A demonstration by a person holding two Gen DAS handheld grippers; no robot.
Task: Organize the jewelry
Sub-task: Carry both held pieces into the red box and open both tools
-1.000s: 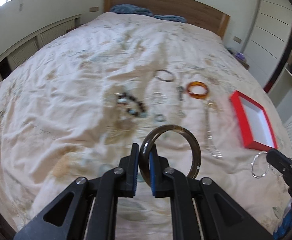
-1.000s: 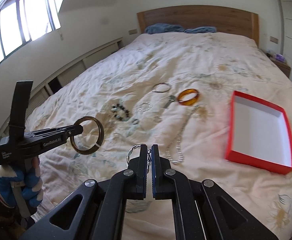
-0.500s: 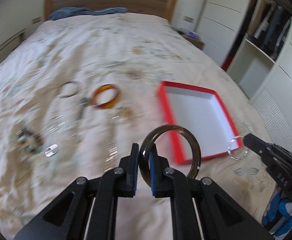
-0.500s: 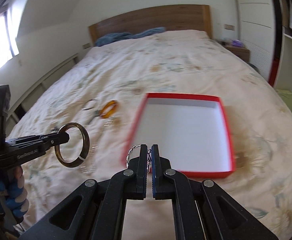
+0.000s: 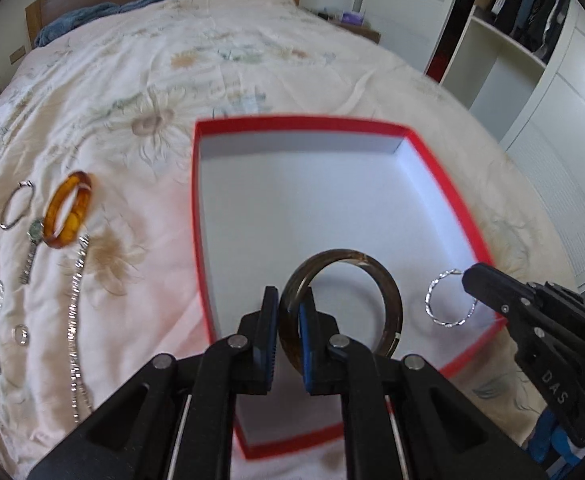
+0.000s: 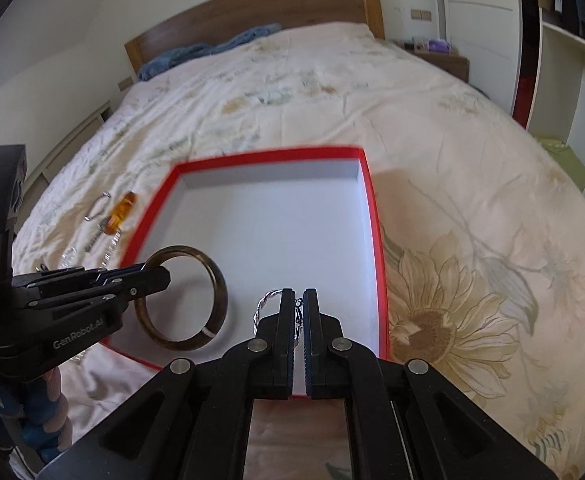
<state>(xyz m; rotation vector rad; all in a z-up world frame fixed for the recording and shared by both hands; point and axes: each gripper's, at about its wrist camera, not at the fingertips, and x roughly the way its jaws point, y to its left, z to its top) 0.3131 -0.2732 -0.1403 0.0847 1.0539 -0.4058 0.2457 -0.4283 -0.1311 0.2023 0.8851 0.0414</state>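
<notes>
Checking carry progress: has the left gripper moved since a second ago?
Yes. The left gripper, shut on the dark bangle, has swung from over the loose jewelry on the bedspread to above the red box.

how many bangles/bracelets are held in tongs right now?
2. Dark brown bangle in the left tongs, silver twisted bracelet in the right tongs; both hang over the red box.

A floral bedspread [image 6: 472,184] covers the bed, blue cloth [image 6: 196,54] bunched against its wooden headboard [image 6: 260,12].
</notes>
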